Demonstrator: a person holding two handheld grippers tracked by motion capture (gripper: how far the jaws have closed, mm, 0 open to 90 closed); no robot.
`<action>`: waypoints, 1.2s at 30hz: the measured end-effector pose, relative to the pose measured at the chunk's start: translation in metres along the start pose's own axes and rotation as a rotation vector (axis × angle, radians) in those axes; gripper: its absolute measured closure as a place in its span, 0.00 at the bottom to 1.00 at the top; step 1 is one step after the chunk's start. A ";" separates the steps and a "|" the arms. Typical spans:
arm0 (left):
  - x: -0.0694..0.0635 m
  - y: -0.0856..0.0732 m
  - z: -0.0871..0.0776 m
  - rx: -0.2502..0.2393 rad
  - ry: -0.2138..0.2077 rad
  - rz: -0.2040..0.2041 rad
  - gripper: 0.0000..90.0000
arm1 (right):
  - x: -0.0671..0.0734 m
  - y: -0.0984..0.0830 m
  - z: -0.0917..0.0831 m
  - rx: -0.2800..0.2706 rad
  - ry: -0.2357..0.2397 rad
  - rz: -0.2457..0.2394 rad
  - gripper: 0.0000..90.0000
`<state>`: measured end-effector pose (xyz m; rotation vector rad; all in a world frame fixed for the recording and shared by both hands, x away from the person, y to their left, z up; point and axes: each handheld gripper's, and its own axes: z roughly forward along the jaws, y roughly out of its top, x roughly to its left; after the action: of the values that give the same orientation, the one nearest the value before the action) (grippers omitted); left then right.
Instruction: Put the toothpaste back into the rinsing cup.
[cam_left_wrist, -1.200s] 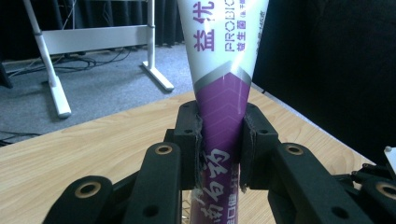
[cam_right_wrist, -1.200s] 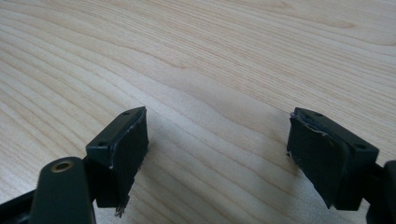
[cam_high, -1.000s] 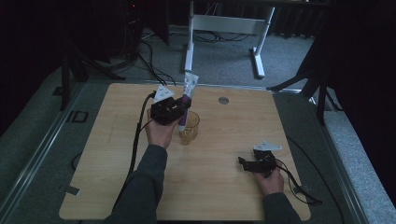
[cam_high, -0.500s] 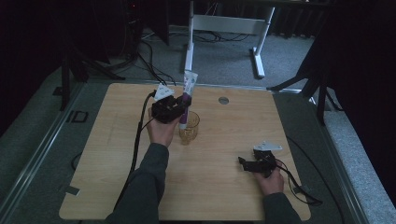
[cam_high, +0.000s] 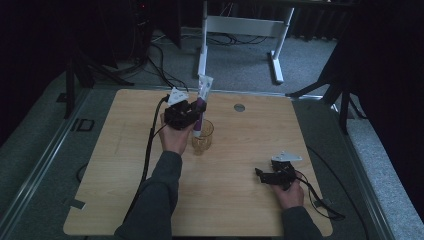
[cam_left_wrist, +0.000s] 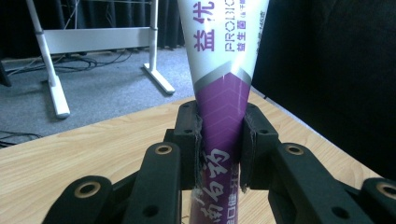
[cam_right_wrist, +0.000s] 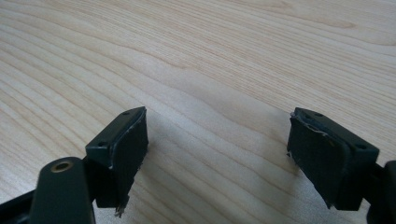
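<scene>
A purple and white toothpaste tube (cam_high: 201, 106) is held by the left gripper (cam_high: 192, 119) above the middle of the wooden table (cam_high: 115, 165). In the left gripper view the tube (cam_left_wrist: 223, 93) is clamped between the two black pads (cam_left_wrist: 192, 140), which are pressed on its purple part from both sides; the jaws are closed on it. The tube is kept nearly upright, w/ the wide white crimped end at 12 o'clock and the narrow end pointed down. In the high view its lower end is seen inside the rim of a clear amber glass cup (cam_high: 202, 138), which stands on the table just at 5 o'clock from the left hand (cam_high: 175, 137). Whether the tube end touches the cup bottom cannot be told.

The right gripper (cam_high: 263, 174) is rested low near the table's front right part, at approx. 4 o'clock from the cup and well apart from it; it is held by the right hand (cam_high: 289, 192). In the right gripper view its jaws are seen spread wide, w/ bare wood grain between the pads (cam_right_wrist: 125, 147), so it is open and nothing is gripped.

A small round grey disc (cam_high: 239, 107) is set in the table top at 1 o'clock from the cup. Behind the far table edge, at 12 o'clock, a white metal frame (cam_high: 240, 27) is standing on the grey carpet.
</scene>
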<state>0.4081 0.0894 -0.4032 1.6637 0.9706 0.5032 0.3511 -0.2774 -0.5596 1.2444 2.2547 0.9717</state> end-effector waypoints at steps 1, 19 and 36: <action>0.000 0.000 0.000 -0.001 -0.002 0.002 0.80 | 0.000 0.000 0.000 0.000 0.000 0.000 0.23; 0.004 -0.002 0.010 -0.007 -0.016 -0.033 0.80 | 0.000 0.000 0.000 0.001 0.000 0.001 0.23; 0.009 -0.006 0.020 0.000 -0.007 -0.067 0.80 | 0.000 0.000 0.000 0.001 0.001 0.002 0.23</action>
<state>0.4265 0.0851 -0.4165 1.6266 1.0177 0.4525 0.3510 -0.2774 -0.5595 1.2466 2.2559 0.9718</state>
